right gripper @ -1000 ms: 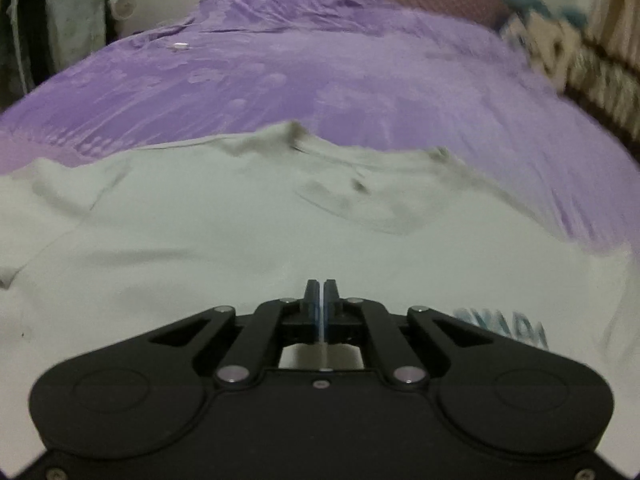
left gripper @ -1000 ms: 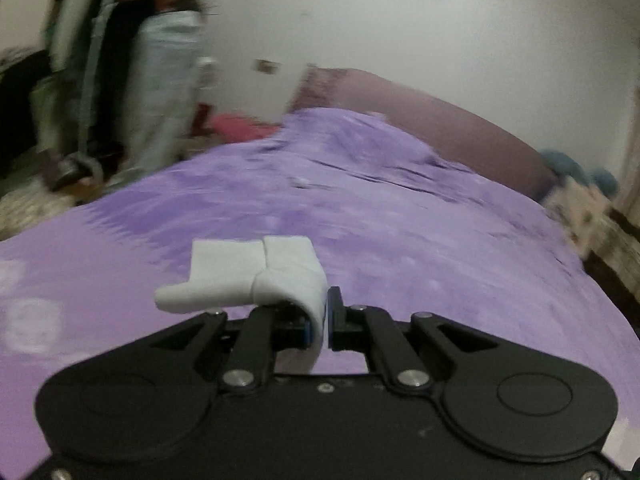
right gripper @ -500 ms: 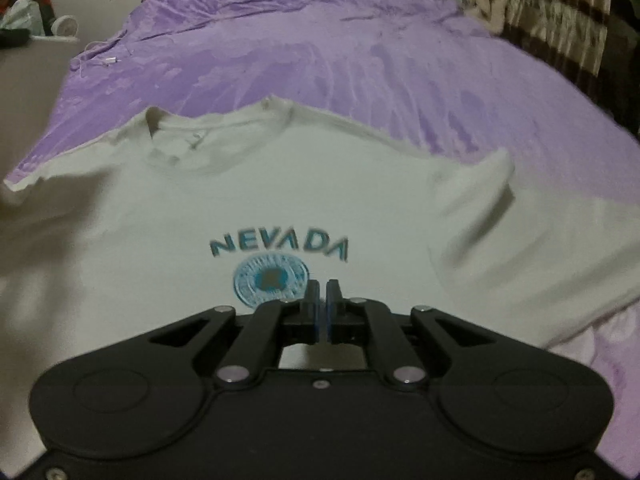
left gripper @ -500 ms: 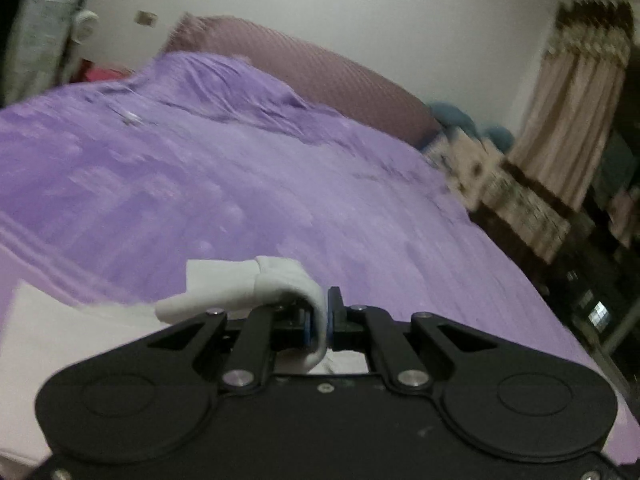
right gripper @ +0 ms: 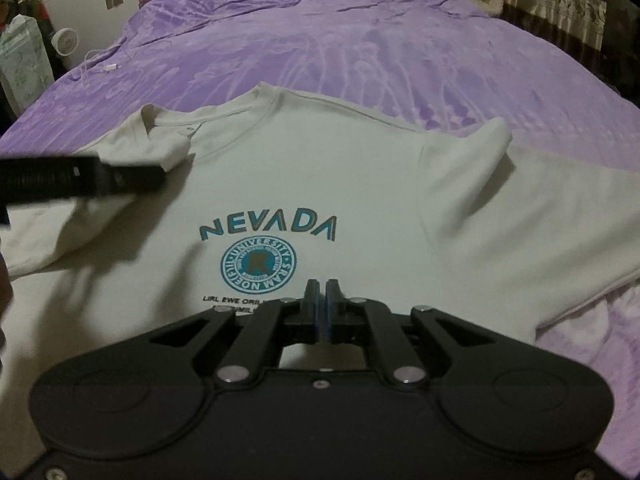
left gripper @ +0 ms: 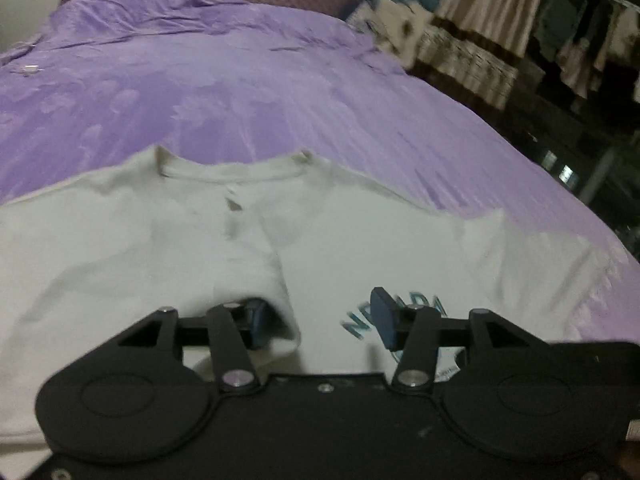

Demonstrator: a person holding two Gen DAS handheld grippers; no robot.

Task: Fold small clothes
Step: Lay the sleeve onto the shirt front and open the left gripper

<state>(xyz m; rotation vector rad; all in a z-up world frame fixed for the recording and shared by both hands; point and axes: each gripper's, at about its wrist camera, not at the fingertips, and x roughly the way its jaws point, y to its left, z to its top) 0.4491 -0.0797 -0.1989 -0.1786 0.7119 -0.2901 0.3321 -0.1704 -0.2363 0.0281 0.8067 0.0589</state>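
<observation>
A white T-shirt [right gripper: 320, 184] lies face up on a bed with a purple cover [right gripper: 360, 48], its collar toward the headboard and its teal NEVADA print [right gripper: 267, 230] at the chest. Left of the print, the shirt's sleeve [right gripper: 156, 148] is folded in over the body, its end resting near the collar. The left gripper [left gripper: 316, 318] hangs over that folded sleeve; its fingers [left gripper: 382, 316] are opening, standing about half apart, with the sleeve's edge [left gripper: 280, 300] lying loose between them beside the left pad and not pressed by either. In the right wrist view the same gripper comes in from the left edge as a dark bar ending at the sleeve. Below the print, the right gripper [right gripper: 321, 292] is poised over the shirt's lower front with its fingers [right gripper: 310, 300] fully closed and nothing between them. Right of the print, the other sleeve [right gripper: 520, 200] lies spread out flat on the cover. A white cable [right gripper: 100, 65] lies on the cover, well apart from the shirt, toward the far left.
</observation>
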